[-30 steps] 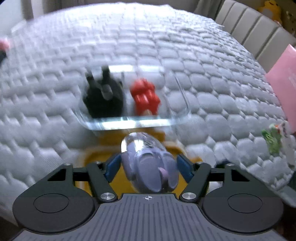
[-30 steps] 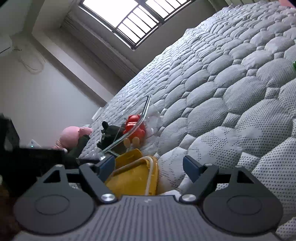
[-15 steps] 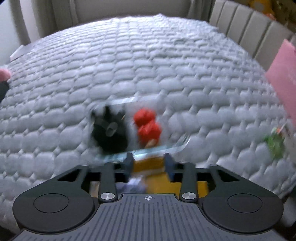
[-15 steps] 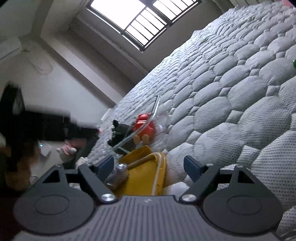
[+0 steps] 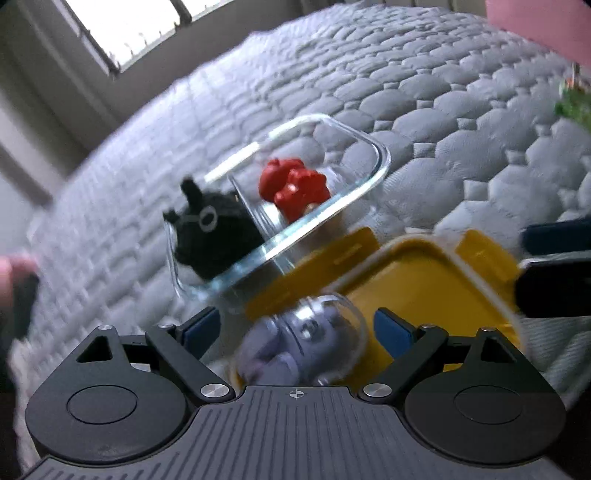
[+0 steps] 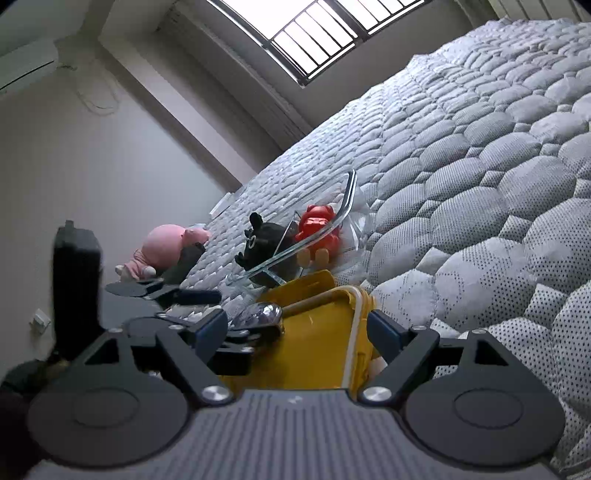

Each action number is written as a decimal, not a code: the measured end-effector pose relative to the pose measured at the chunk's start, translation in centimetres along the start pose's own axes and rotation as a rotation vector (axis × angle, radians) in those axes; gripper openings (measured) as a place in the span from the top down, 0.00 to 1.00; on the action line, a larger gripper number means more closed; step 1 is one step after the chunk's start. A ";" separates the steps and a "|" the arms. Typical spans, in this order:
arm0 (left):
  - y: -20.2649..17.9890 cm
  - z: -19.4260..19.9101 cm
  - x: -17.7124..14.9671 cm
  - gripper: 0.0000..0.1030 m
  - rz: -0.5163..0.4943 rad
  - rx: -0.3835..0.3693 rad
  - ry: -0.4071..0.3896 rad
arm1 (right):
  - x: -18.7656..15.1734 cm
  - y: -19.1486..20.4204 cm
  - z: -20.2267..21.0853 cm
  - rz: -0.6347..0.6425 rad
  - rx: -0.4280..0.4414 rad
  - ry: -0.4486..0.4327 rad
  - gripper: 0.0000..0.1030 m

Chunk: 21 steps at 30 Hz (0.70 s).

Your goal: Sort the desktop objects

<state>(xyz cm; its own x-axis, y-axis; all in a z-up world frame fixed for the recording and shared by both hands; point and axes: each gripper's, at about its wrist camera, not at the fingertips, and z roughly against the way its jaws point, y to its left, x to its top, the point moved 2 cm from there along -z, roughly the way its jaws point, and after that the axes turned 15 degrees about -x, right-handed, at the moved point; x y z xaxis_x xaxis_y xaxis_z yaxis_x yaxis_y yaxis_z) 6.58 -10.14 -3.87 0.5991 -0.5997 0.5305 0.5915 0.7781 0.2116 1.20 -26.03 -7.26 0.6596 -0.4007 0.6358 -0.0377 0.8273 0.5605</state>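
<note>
My left gripper (image 5: 297,325) is opening its jaws wide. Between them, untouched by the pads, a clear capsule with a purple toy (image 5: 303,343) rests on the near edge of a yellow lid (image 5: 406,288). Just behind stands a glass container (image 5: 369,181) holding a black plush (image 5: 214,232) and a red toy (image 5: 295,188). My right gripper (image 6: 297,325) is open around the yellow lid (image 6: 317,343), its right pad at the lid's rim. The capsule (image 6: 262,314) shows by its left finger.
Everything lies on a grey quilted bed (image 6: 480,184). A pink plush (image 6: 166,247) sits far left near the bed's edge. A green item (image 5: 576,103) and a pink box (image 5: 535,18) are at the far right. A window and wall stand behind.
My left gripper was shut on the capsule; it has rolled, sunk and opened, and the capsule now lies loose on the lid. The right gripper has shifted slightly.
</note>
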 end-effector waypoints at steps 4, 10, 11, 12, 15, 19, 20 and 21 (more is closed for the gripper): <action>1.4 -0.7 -0.1 0.27 0.103 -0.089 -0.013 | -0.2 0.3 -0.3 0.013 -0.025 0.012 0.18; 3.0 1.4 -0.4 0.39 0.218 -0.154 -0.068 | 0.0 -0.2 -0.9 -0.011 -0.037 0.035 0.18; 3.3 2.1 -0.4 0.49 0.234 -0.170 -0.086 | 0.1 -0.3 -0.9 -0.015 -0.037 0.037 0.18; 3.7 2.8 -0.2 0.53 0.255 -0.186 -0.095 | 0.1 -0.5 -1.0 -0.023 -0.034 0.041 0.18; 5.5 3.9 0.4 0.57 0.351 -0.260 -0.108 | 0.2 -0.7 -1.3 -0.047 -0.027 0.052 0.17; 7.4 3.6 0.3 0.58 0.472 -0.312 -0.115 | 0.1 -0.6 -1.3 -0.048 -0.032 0.050 0.17; 7.7 3.6 0.2 0.58 0.495 -0.319 -0.119 | 0.1 -0.6 -1.2 -0.047 -0.034 0.049 0.17; 7.8 3.5 0.1 0.58 0.511 -0.321 -0.125 | 0.1 -0.6 -1.0 -0.046 -0.036 0.048 0.17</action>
<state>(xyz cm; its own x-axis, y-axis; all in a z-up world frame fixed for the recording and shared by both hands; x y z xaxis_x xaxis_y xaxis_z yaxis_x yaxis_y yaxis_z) 9.38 -3.43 0.74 0.7933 -0.1243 0.5960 0.3910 0.8544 -0.3422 2.08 -26.13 -8.04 0.6950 -0.4206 0.5832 0.0201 0.8221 0.5689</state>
